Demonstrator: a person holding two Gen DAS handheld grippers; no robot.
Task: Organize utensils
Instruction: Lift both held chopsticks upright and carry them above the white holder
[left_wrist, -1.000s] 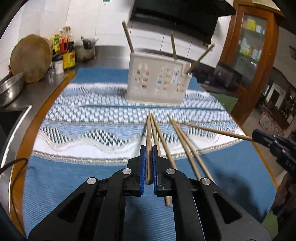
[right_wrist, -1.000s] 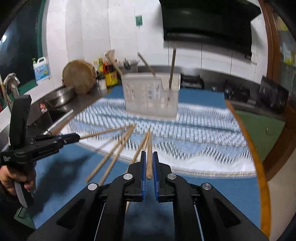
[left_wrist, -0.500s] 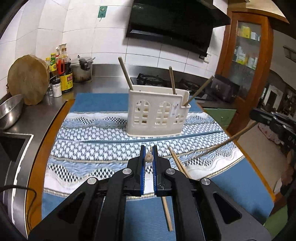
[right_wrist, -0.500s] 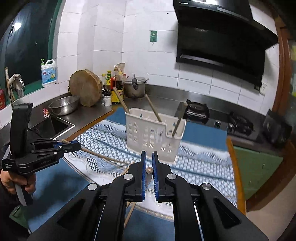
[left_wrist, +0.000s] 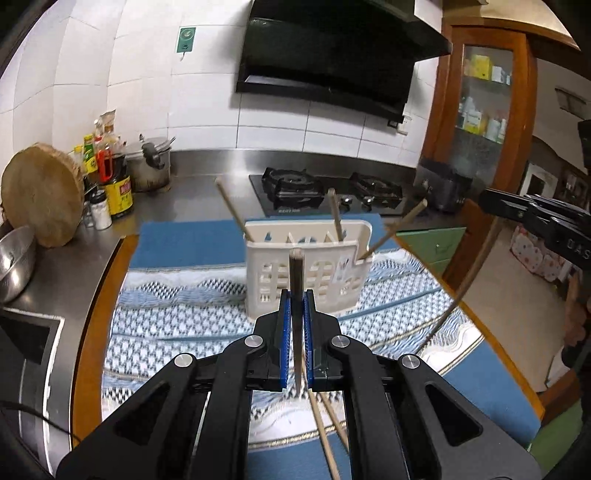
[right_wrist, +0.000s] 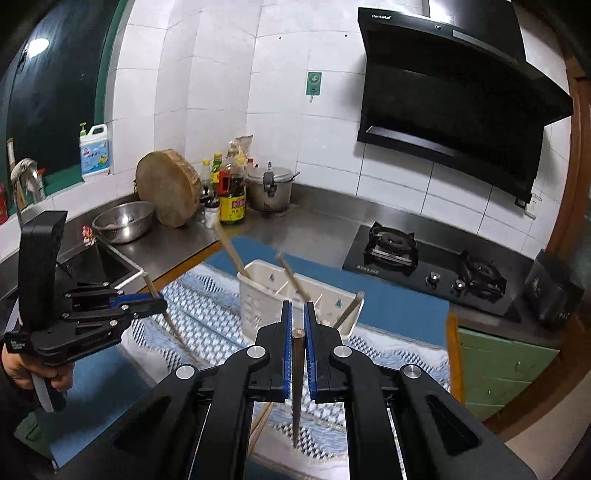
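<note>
A white slotted utensil caddy (left_wrist: 325, 273) (right_wrist: 258, 306) stands on the blue patterned cloth (left_wrist: 177, 317) with three wooden chopsticks leaning in it. My left gripper (left_wrist: 296, 295) (right_wrist: 157, 301) is shut on a chopstick (left_wrist: 296, 280) that stands steeply between the blue pads, raised above the cloth just in front of the caddy. My right gripper (right_wrist: 298, 306) (left_wrist: 491, 201) is shut on another chopstick (right_wrist: 297, 369) (left_wrist: 469, 280), which hangs downward off to the caddy's right. Loose chopsticks (left_wrist: 325, 435) (right_wrist: 262, 421) lie on the cloth beneath the grippers.
Behind the caddy sit a black gas hob (left_wrist: 325, 192) and a range hood (right_wrist: 454, 110). To the left are a round wooden board (left_wrist: 40, 192), sauce bottles (left_wrist: 118, 184), a pot (right_wrist: 269, 188), a steel bowl (right_wrist: 123, 221) and a sink (left_wrist: 22, 339). A wooden cabinet (left_wrist: 480, 122) stands at right.
Both grippers have risen from the cloth, each with a chopstick. The sticks lay flat a second ago and now stand steep. The caddy sits lower and closer in both views.
</note>
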